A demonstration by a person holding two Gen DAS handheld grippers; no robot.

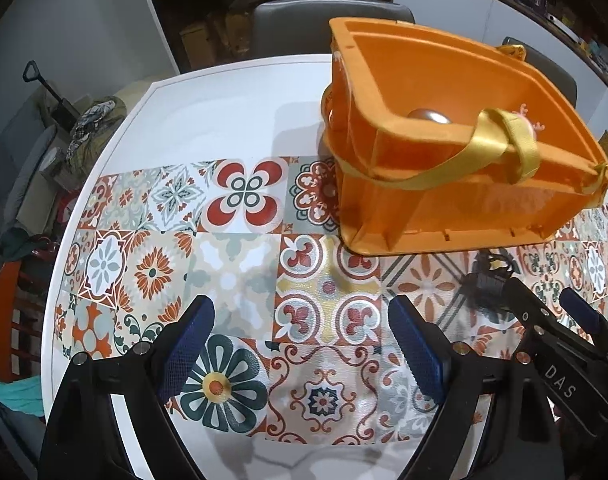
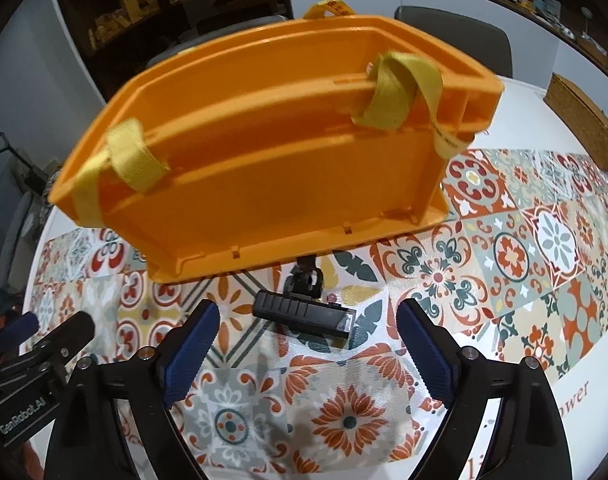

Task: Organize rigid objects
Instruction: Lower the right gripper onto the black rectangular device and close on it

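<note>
Lying flat, black clip light (image 2: 304, 314), long axis crosswise, before spread right tongs (image 2: 307, 322)

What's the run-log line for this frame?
left gripper: open, empty | right gripper: open, empty, above black clip light | orange basket: on table, beyond the clip light

White table (image 2: 584, 364), tiled mat (image 2: 504, 248): orange crate (image 2: 264, 168), black clip-light (image 2: 304, 314).

The orange basket (image 2: 264, 168) hides part of the black clip-on device (image 2: 304, 312).
</note>
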